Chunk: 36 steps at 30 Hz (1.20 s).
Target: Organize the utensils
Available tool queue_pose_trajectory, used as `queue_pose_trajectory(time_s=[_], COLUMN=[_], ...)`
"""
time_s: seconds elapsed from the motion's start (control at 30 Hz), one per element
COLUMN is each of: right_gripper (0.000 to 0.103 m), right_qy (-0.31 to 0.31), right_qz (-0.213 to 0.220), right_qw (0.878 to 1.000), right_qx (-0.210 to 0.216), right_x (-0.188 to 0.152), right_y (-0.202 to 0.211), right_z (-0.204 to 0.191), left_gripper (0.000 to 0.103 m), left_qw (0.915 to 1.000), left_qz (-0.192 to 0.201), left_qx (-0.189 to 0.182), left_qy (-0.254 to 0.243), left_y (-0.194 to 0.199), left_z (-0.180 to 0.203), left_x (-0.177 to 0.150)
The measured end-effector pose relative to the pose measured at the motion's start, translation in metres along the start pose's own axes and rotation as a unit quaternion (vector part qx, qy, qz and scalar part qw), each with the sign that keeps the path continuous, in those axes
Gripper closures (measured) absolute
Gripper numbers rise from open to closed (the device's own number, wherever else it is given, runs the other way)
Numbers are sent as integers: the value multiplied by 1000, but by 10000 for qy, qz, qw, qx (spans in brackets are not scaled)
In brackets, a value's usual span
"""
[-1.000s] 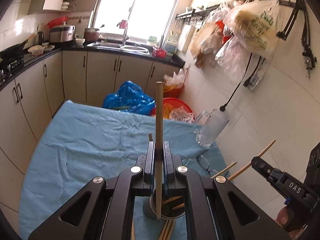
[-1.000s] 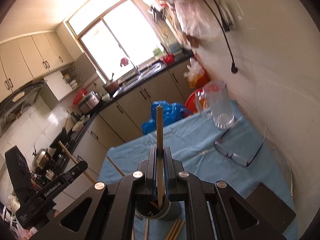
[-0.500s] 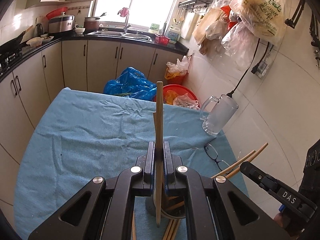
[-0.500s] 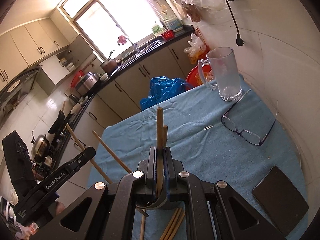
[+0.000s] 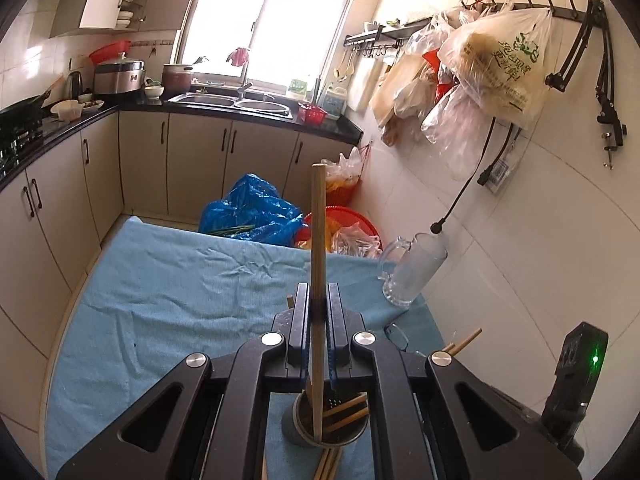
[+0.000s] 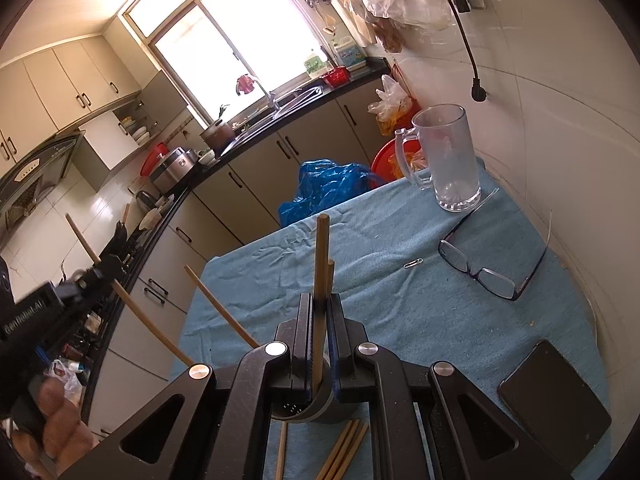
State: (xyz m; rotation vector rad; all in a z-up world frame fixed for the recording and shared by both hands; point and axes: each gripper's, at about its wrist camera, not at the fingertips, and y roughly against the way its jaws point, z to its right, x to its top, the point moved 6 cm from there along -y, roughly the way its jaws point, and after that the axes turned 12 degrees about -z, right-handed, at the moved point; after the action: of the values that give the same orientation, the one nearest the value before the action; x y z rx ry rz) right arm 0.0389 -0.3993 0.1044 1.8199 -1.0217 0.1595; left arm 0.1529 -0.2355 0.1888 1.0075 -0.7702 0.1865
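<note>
Left wrist view: the left gripper [image 5: 319,308] has its jaws pressed together on one upright chopstick [image 5: 318,240], whose lower end dips into the grey utensil holder [image 5: 324,426] below the fingers. The holder stands on the blue tablecloth [image 5: 180,280] and contains at least two further chopsticks lying slanted inside; the exact count is hidden by the gripper body. At least three loose chopsticks [image 5: 328,466] lie on the cloth at the holder's near side. Two chopstick tips [image 5: 466,342] project at the right, just beside the black body of the right gripper; its jaws are not visible here. One glass mug [image 5: 414,272], empty, stands at the cloth's far right corner. Only part of one pair of eyeglasses [image 5: 396,336] shows.

Right wrist view: the right gripper [image 6: 320,322] is pinching one upright chopstick [image 6: 321,256] with jaws pressed together; a second, shorter stick [image 6: 330,276] rises just behind it. The holder [image 6: 316,410] sits directly below, mostly hidden. On the cloth near it lie one single chopstick [image 6: 281,456] and a bundle of about three [image 6: 344,454]. This view alone shows the eyeglasses [image 6: 484,272] whole, one paper clip [image 6: 413,263], one dark phone [image 6: 554,394] lying flat, and the left gripper [image 6: 86,276] from the side, clamping one chopstick [image 6: 120,292], with the person's hand [image 6: 52,428] below. Another slanted chopstick [image 6: 220,308] leans toward the holder. The mug [image 6: 450,158] is empty.
</note>
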Motion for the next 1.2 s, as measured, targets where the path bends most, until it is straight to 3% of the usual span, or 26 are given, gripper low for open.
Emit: queue_pose_trajectory(time_s=[0.33, 0.73, 1.0, 1.2], right_gripper=[96, 95, 95, 89], right_qy=[15, 99, 139, 190], right_qz=[-12, -218, -129, 8], right_qw=[10000, 9997, 9998, 9998], right_qx=[-27, -23, -8, 30], right_x=[1, -2, -2, -6], right_y=[-1, -17, -12, 5], right_z=[0, -3, -1, -3], left_gripper=[97, 97, 96, 77], left_qw=[9998, 9974, 9977, 9984], left_qz=[-188, -707, -666, -568], left_qx=[34, 125, 82, 58], left_qy=[-12, -33, -80, -13], left_y=[-28, -76, -72, -59], left_z=[0, -9, -7, -9], left_x=[-4, -35, -37, -38])
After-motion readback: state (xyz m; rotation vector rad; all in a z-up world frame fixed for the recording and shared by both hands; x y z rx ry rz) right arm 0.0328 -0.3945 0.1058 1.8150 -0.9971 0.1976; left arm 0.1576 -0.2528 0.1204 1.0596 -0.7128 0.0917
